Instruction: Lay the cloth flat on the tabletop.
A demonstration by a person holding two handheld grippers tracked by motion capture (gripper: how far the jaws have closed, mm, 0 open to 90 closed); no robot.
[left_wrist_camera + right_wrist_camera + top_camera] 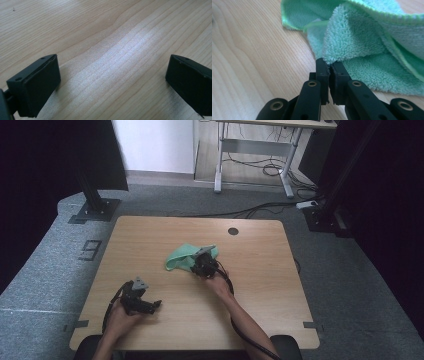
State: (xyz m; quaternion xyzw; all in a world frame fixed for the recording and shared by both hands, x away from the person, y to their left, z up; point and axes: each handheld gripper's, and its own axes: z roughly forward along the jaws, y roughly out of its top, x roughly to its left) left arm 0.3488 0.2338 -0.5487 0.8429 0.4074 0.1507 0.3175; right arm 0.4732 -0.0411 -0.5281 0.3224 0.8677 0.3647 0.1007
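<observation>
A crumpled green microfibre cloth (181,257) lies near the middle of the wooden table (260,270). My right gripper (200,261) sits at the cloth's near right edge. In the right gripper view the cloth (362,42) fills the upper right, and my right gripper (330,65) is shut, its jaws pinching a folded edge of the fabric at the tips. My left gripper (156,304) rests low over the table at the front left, pointing right. In the left gripper view my left gripper (112,77) stands wide open over bare wood, with nothing between its jaws.
A round cable hole (233,231) sits near the table's far edge. Black cables trail from both grippers toward the front edge. Beyond the table stand dark frame posts (95,195) and a desk frame (255,150) with floor cables.
</observation>
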